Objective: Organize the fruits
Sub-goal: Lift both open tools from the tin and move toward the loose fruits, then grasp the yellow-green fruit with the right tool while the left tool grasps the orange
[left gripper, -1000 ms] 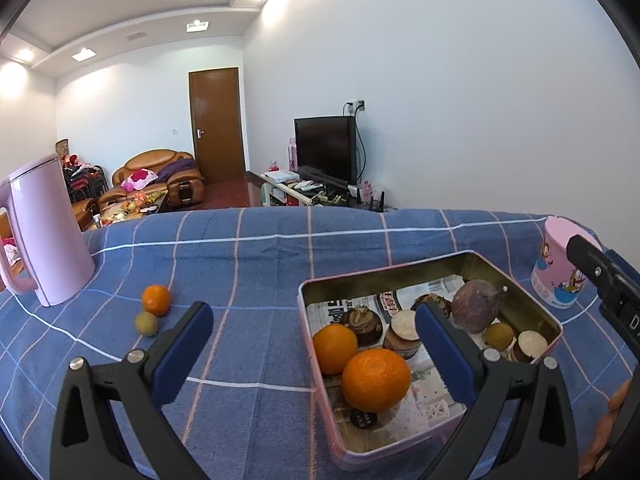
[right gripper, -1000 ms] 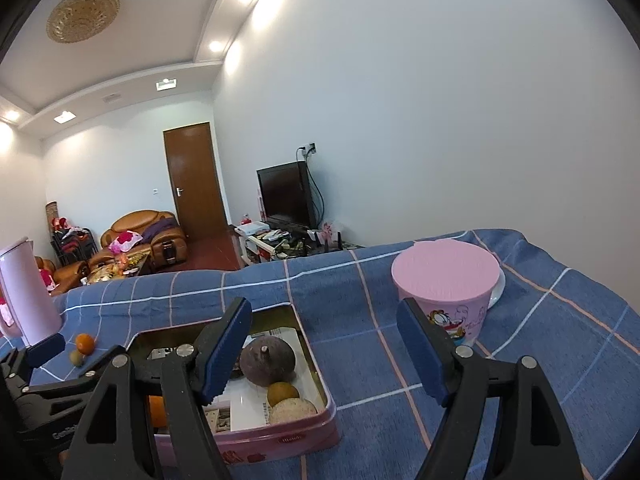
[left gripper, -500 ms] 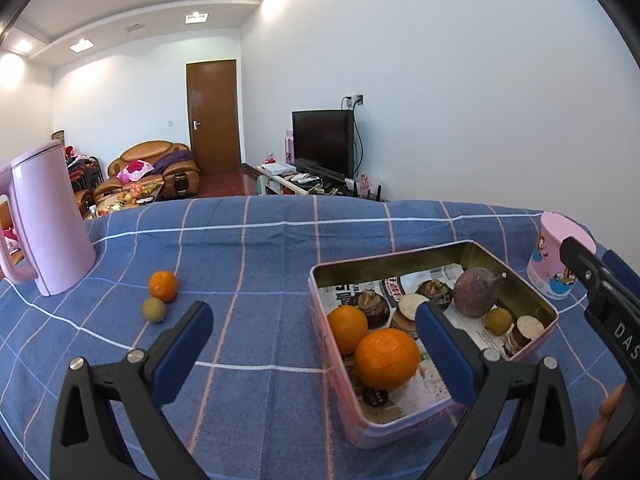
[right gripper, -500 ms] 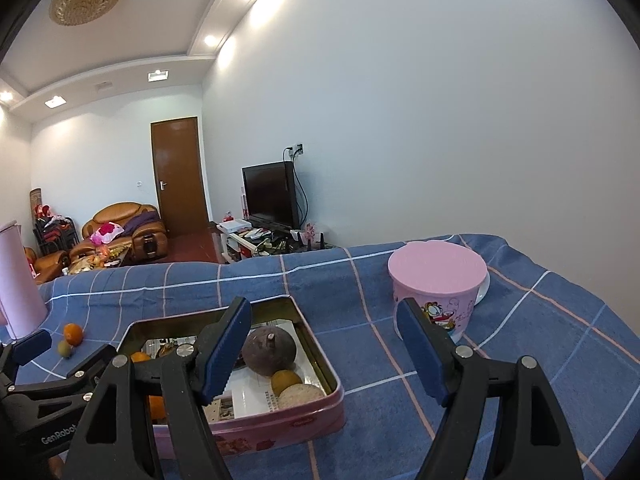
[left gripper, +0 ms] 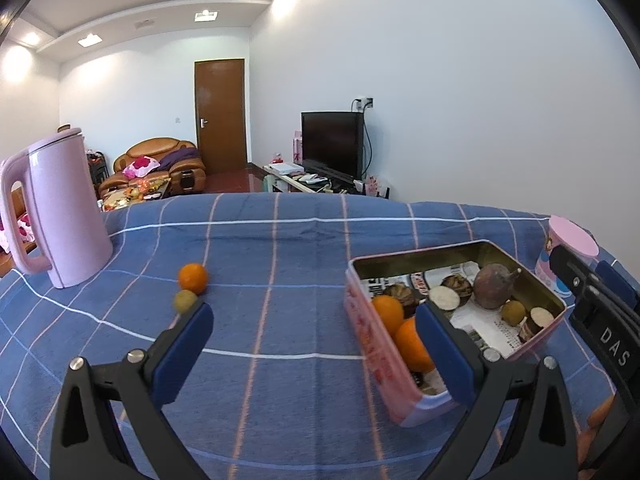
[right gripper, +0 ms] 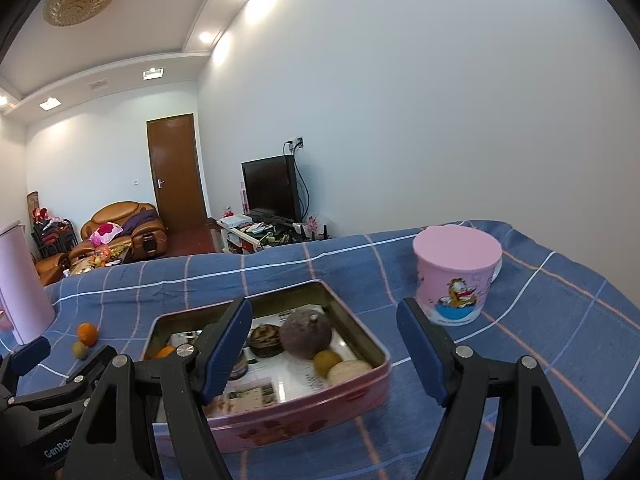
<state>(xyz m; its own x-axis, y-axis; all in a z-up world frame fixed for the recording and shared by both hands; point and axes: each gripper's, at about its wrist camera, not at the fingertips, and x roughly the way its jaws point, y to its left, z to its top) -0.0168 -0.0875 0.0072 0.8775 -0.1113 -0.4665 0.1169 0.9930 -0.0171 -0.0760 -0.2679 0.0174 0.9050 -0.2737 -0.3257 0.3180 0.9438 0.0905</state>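
Black angular left gripper (left gripper: 314, 344) and right gripper (right gripper: 324, 344), blue-padded jaws, silver screws, white lettering.

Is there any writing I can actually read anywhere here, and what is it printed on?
"DAS": white letters on the black body of the right gripper, cut off by the picture's edge.
"GenRob": white letters on the black body of the left gripper, cut off as well.
Printed paper lining the pink tin: text too small to read.
Pink cartoon cup: small marks beside the picture, too blurred to read.
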